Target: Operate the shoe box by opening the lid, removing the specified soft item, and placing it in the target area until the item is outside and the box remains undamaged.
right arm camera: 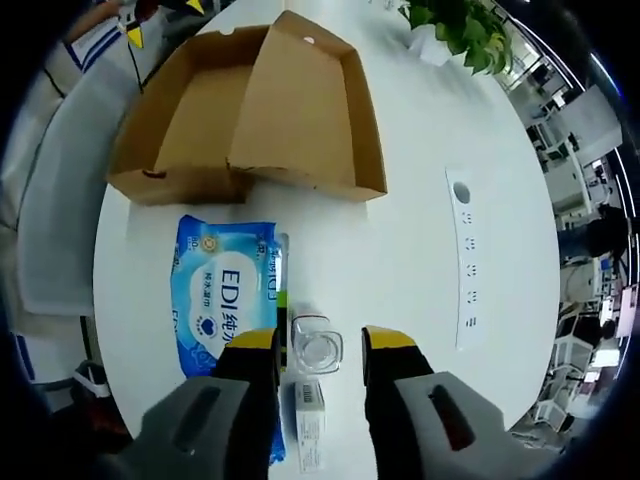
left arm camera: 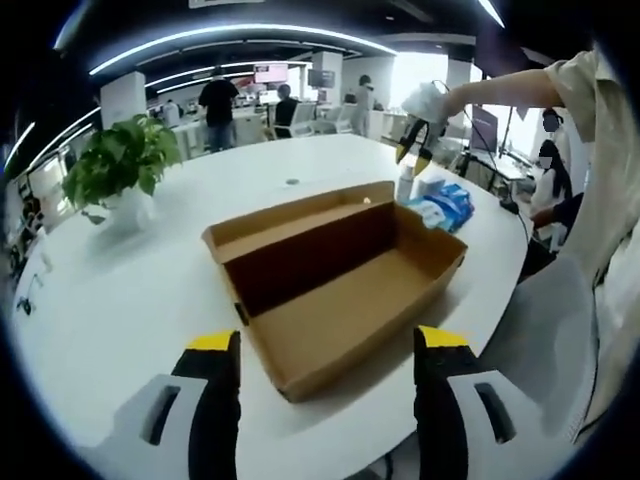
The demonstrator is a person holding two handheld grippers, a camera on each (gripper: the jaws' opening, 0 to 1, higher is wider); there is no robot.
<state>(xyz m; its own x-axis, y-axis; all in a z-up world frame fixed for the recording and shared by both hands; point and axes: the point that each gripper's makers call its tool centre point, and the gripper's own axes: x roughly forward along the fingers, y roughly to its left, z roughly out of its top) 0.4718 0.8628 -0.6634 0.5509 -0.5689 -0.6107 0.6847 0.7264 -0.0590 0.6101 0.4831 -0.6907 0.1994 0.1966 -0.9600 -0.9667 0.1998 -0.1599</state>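
Indoors, white table, open office.

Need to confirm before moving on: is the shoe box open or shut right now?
Open. The shoe box has its lid folded back flat on the table, and its brown interior looks empty in the left gripper view.

L low, R overhead; share box.

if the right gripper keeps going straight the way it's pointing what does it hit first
Most likely the clear bottle standing between the open jaws of the right gripper, with the wipes pack just beside that line. How far below the bottle sits is unclear.
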